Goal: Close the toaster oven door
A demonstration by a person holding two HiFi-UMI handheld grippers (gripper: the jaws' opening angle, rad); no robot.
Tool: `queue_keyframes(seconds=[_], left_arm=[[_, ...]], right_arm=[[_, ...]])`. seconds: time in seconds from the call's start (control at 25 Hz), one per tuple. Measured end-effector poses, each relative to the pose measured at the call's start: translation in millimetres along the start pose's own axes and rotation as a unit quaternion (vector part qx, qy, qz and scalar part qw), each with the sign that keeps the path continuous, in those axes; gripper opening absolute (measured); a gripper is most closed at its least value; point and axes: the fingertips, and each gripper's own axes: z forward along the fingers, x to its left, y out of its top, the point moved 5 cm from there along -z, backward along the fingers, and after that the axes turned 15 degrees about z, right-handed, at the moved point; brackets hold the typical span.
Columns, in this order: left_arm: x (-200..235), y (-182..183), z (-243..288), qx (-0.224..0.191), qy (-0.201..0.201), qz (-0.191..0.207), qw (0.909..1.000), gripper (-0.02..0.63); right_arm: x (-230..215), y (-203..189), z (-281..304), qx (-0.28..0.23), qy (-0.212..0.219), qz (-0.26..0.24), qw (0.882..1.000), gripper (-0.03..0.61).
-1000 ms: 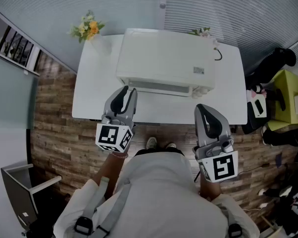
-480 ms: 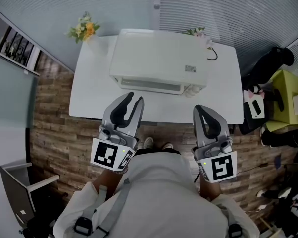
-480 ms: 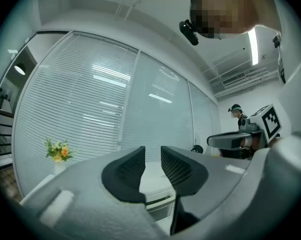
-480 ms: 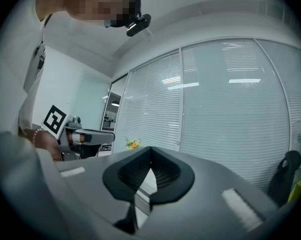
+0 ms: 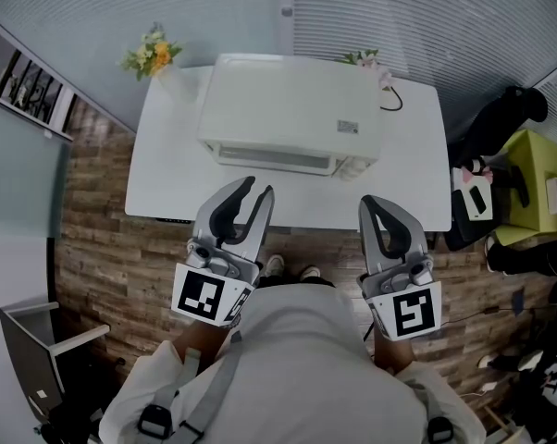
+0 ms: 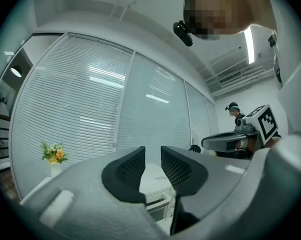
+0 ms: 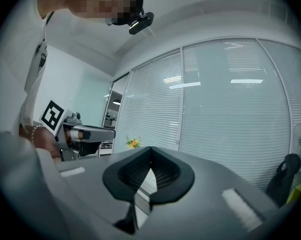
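1. On the white desk [image 5: 167,178], toward its back half: a white toaster oven [image 5: 292,104], front turned to the person.
2. From above, shows the door [image 5: 278,160] seemingly up against the front; hard to tell more at this steep angle.
3. Left claw [image 5: 258,187]: held up in front of the body, tips pointing at the oven's front and overlying the desk's near strip in the head view, well short of the door.
4. Narrowly parted, holding nothing; in the left gripper view only the oven shows through the slit between the ribbed pads [image 6: 130,166].
5. Right claw [image 5: 373,203]: level with the left one, off to the oven's right front corner, likewise apart from it.
6. Pressed together at the tips, gripping nothing.
7. At the desk's far left corner: yellow flowers [image 5: 154,54].
8. Behind the oven's right end: a dark cable [image 5: 396,100].
9. Below the desk: plank floor [image 5: 103,257], with shoes [image 5: 292,268] between the two claws.
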Motion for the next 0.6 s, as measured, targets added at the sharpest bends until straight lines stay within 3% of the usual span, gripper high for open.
queue_keyframes(seconds=[0.6], left_arm=[[4.0,-2.1,4.5,-0.002,-0.002,-0.004,1.0,0.103]], right_arm=[[-2.7,0.3,5.1,0.002,-0.001,-0.005,1.0,0.005]])
